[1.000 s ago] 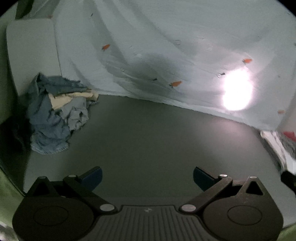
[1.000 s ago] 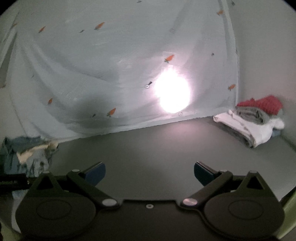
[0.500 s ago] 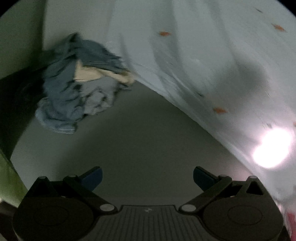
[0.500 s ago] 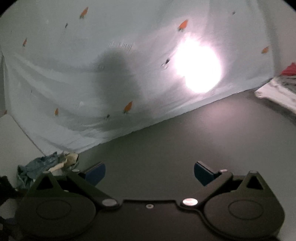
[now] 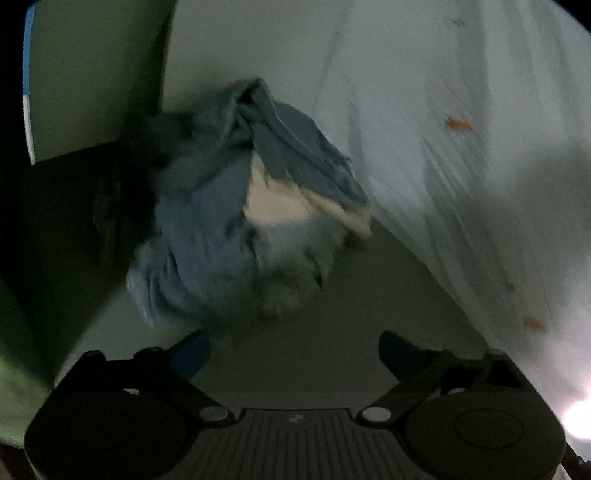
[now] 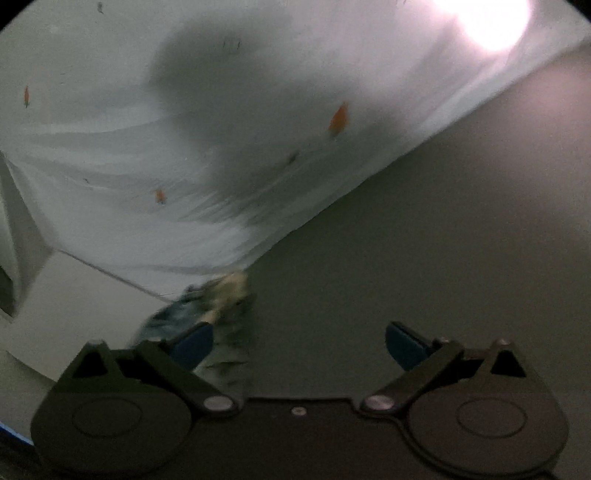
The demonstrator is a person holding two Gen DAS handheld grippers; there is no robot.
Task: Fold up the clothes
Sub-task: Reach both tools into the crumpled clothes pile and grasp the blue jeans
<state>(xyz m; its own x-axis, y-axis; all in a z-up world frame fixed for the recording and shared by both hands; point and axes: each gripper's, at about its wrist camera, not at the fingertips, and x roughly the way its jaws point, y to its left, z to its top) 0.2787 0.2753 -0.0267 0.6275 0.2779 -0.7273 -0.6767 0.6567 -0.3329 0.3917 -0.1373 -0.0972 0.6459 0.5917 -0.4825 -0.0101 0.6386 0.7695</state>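
Observation:
A crumpled pile of clothes (image 5: 236, 221), blue denim-like cloth with a cream piece in it, lies on the grey table (image 5: 351, 302) in the left wrist view, just ahead of my left gripper (image 5: 295, 354). That gripper's jaws are closing with nothing between them. In the right wrist view the same pile (image 6: 207, 306) shows blurred at the lower left, behind the left fingertip (image 6: 194, 343). My right gripper (image 6: 299, 347) hangs over bare table (image 6: 443, 240), its jaws closing and empty.
A pale sheet with small orange carrot prints (image 6: 184, 166) hangs along the table's far edge, with a bright light spot (image 6: 487, 18) on it. A white wall (image 5: 221, 48) rises behind the pile. Dark shapes (image 5: 74, 221) sit left of the pile.
Both grippers have swung left toward the clothes pile and rolled. The pile has grown large in the left view and come up to the right gripper's left finger. The folded stack has left view.

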